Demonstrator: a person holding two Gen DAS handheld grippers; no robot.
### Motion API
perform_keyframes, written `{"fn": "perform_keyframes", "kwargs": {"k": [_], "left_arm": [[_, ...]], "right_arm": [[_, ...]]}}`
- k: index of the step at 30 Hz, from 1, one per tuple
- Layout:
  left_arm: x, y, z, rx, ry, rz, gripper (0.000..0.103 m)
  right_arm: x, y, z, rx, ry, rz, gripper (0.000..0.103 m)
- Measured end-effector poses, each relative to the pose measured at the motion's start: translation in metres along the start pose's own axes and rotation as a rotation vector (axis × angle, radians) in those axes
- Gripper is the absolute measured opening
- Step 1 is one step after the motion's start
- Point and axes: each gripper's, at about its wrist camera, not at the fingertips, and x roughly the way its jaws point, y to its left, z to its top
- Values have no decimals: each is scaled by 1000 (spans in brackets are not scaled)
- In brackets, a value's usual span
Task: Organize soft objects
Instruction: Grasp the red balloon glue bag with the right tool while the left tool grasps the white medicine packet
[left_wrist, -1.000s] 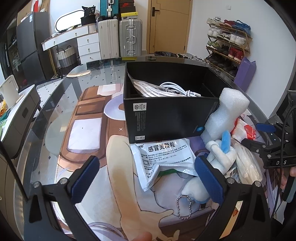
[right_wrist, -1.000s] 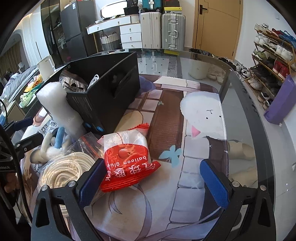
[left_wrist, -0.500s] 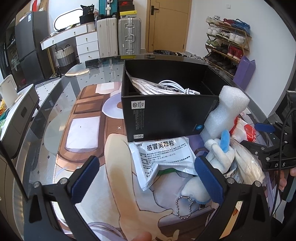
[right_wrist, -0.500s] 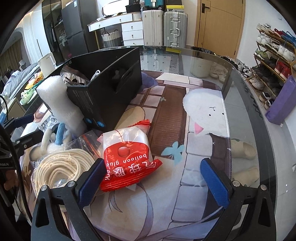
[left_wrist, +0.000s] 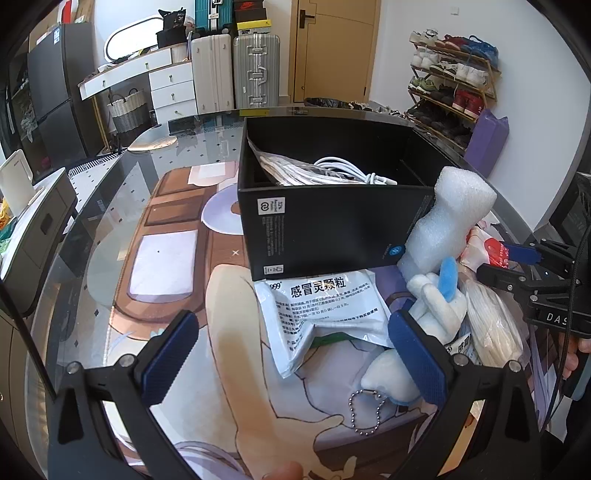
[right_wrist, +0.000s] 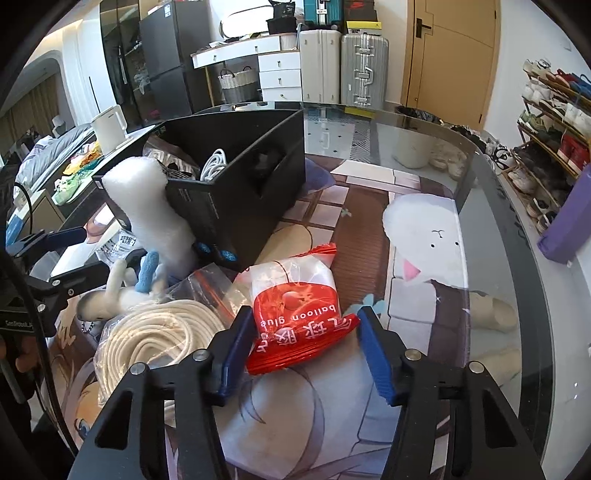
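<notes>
My right gripper (right_wrist: 303, 334) is closing on a red and clear balloon glue bag (right_wrist: 295, 295). The bag lies between the blue pads, and both pads touch its sides. Beside it on the left is a bagged coil of cream rope (right_wrist: 155, 336). My left gripper (left_wrist: 291, 332) stands open above a white medicine pouch (left_wrist: 325, 306), holding nothing. A white plush toy with a blue part (left_wrist: 436, 299) and a bead chain lies by its right finger. A white foam roll (left_wrist: 447, 218) leans on the black box (left_wrist: 332, 229), which holds white cables.
The glass table (right_wrist: 480, 206) has a cartoon mat under it. Its curved edge runs along the right, with a purple mat (right_wrist: 569, 221) and shoe rack beyond. The left gripper (right_wrist: 66, 251) shows at the left edge of the right wrist view.
The right gripper's pads have come in from wide open to the sides of the balloon glue bag. The left gripper has stayed still and open.
</notes>
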Motion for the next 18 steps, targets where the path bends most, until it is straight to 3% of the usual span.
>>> {"fn": "perform_keyframes", "kwargs": {"k": [6,18], "left_arm": [[0,-1,0,2,-1,4,103],[1,-1,1,-9,13,-16,103]], "right_arm": [[-8,1,1,-11,-23,8,47],[-30,-4,6,2,-79,-2,47]]}}
